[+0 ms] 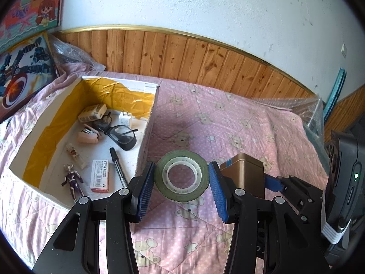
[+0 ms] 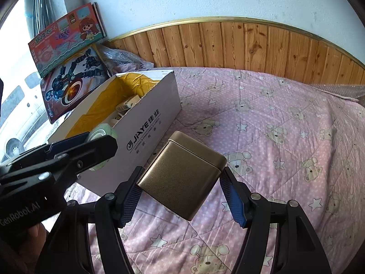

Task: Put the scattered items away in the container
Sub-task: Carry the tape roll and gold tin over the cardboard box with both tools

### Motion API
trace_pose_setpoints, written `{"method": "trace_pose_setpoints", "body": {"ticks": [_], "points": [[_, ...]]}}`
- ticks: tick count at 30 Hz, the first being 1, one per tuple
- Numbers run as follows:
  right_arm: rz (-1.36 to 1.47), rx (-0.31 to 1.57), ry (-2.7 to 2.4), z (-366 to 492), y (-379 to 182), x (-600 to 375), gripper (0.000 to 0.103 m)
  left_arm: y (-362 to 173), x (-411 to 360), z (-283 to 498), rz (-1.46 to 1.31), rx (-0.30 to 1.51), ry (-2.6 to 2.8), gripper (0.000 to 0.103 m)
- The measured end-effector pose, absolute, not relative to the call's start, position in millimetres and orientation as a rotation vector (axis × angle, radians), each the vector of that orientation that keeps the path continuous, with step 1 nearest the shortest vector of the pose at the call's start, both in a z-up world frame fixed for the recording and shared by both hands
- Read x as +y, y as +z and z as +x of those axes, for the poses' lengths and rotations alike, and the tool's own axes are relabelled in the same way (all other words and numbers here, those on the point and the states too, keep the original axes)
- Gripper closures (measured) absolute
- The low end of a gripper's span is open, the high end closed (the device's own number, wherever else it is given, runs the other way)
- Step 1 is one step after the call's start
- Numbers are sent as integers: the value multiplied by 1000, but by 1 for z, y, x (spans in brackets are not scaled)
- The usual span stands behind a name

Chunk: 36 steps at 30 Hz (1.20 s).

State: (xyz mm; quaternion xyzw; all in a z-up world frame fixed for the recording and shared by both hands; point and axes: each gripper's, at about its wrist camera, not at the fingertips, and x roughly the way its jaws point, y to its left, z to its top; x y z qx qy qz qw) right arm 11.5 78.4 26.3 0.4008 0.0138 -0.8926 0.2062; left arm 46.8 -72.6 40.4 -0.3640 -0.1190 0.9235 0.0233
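Two grippers, two loads

Left gripper (image 1: 181, 180): clamped on one tape roll (image 1: 181, 178), held just right of the box (image 2: 150, 123) wall. Right gripper (image 2: 181, 196): clamped on one tilted gold tin (image 2: 182, 178), above pink quilt (image 2: 285, 137). Inside box: one marker (image 1: 118, 167), one figurine (image 1: 73, 181), one pair of glasses (image 1: 118, 132).

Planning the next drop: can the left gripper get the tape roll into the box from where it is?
Probably yes. The left gripper holds the tape roll just right of the white box. The top is open, and nothing stands between them. The right gripper, holding the gold tin, sits on the far side.
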Motion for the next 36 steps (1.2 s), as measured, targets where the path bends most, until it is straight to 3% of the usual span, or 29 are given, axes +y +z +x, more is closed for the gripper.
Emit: {"method": "trace_pose_setpoints", "body": {"ticks": [17,36], "points": [[980,173,-2430,23,58,20,35,68,-161,50,-1005,-707,2879,54],[877,372,-2332,-1,93,-62,35,42,-276,53,-948,-1261,2760,54]]}}
